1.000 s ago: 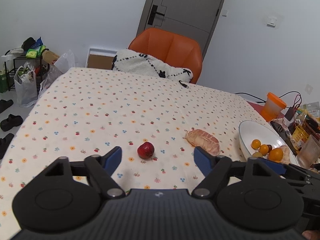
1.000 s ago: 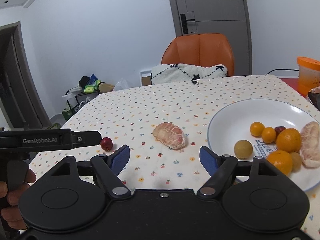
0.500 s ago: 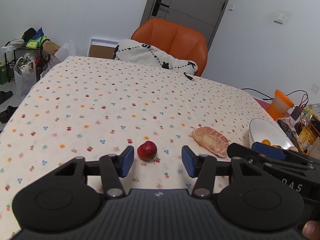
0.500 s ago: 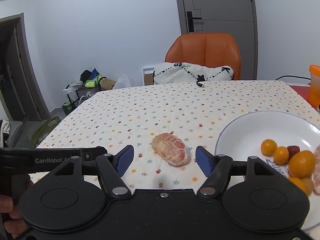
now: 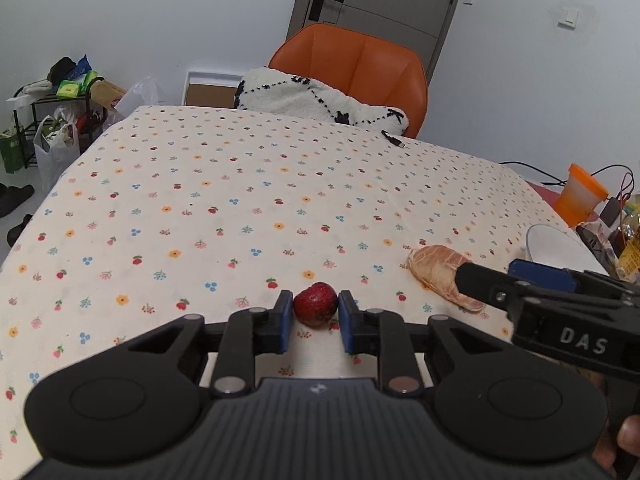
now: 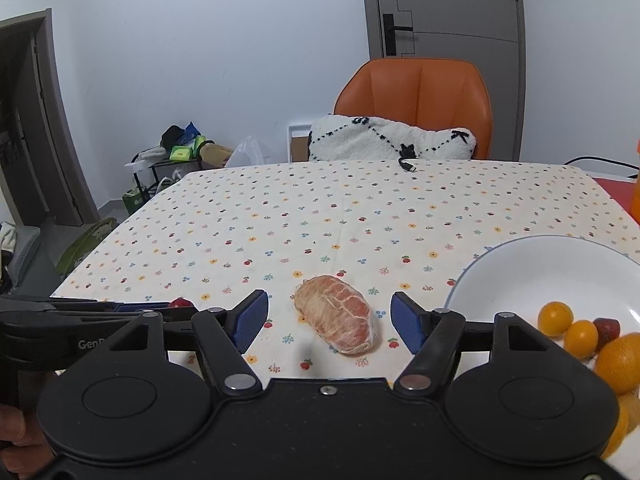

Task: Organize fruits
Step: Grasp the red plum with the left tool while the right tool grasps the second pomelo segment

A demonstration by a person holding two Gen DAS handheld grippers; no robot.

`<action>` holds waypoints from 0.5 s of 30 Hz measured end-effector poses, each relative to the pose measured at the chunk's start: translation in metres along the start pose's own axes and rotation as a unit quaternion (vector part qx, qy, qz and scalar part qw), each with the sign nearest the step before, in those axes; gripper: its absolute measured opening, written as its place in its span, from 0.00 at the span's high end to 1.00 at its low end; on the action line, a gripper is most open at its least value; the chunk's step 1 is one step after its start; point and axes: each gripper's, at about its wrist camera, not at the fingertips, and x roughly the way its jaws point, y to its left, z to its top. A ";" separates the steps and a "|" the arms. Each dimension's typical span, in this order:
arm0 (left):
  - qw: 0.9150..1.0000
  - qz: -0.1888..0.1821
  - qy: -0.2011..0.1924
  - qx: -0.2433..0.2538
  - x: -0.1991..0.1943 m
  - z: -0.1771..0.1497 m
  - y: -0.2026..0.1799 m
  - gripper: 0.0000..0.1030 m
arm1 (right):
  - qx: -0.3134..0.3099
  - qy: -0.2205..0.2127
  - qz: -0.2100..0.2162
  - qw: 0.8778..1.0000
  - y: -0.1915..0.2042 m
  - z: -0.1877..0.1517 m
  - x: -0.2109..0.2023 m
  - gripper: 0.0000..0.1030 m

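Left wrist: left gripper (image 5: 315, 316) clamps strawberry (image 5: 315, 304); right gripper (image 6: 330, 322) spread.

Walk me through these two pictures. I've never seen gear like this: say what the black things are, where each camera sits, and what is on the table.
No robot here: a person holds a two-finger gripper in each hand, and each gripper carries a wide-angle camera looking forward along its fingers.

In the left wrist view, the left gripper has its blue pads against both sides of a small red strawberry on the flowered tablecloth. The black bar at that picture's right edge is the other tool.

In the right wrist view, the right gripper is open, its fingers either side of a peeled citrus piece that lies untouched. To the right, a white plate already holds oranges and another strawberry.
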 end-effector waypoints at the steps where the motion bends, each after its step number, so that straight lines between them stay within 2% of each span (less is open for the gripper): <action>1: 1.000 0.000 -0.002 -0.001 0.000 0.001 0.000 0.78 | -0.002 0.002 0.001 1.000 0.000 0.001 0.002 0.35; 15: 0.999 -0.005 -0.019 -0.033 -0.004 0.007 0.015 0.78 | -0.041 0.026 0.003 0.999 0.007 0.011 0.028 0.36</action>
